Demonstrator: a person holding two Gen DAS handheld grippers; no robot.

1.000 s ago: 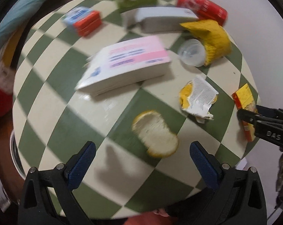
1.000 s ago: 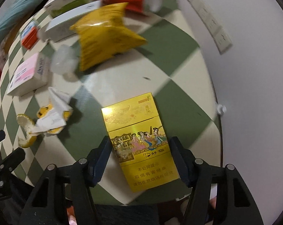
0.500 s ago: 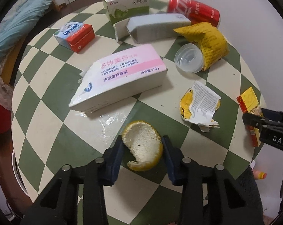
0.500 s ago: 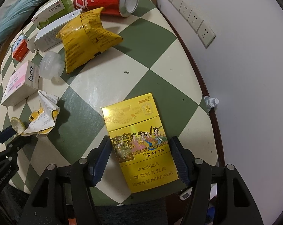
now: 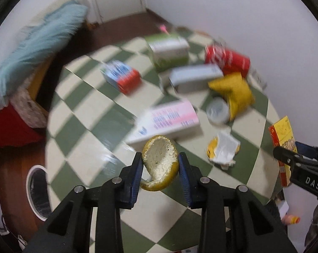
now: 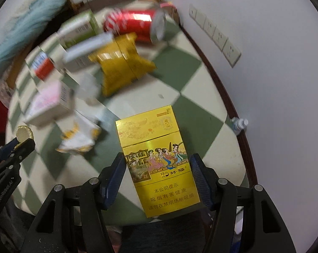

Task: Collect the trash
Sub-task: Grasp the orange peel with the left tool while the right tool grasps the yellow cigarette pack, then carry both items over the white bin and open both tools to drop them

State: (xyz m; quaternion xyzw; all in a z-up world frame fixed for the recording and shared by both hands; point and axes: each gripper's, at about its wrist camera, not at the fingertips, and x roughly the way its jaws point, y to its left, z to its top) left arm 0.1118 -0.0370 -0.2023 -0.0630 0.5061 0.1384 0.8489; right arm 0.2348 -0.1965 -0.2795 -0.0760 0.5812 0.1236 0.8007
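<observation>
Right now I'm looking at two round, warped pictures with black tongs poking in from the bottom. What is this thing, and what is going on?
There is no robot here: a person holds a two-finger clamp in each hand, and each clamp carries a wide-angle camera looking along its fingers, so each picture is one clamp's view. The left gripper is shut on a piece of orange peel. The right gripper holds a yellow cigarette pack between its pads. Below them is a round green-and-cream checkered table strewn with litter: a red soda can, a yellow snack bag, a pink-and-white box, a crumpled wrapper and other small boxes. The blur suggests the cameras are moving.
</observation>
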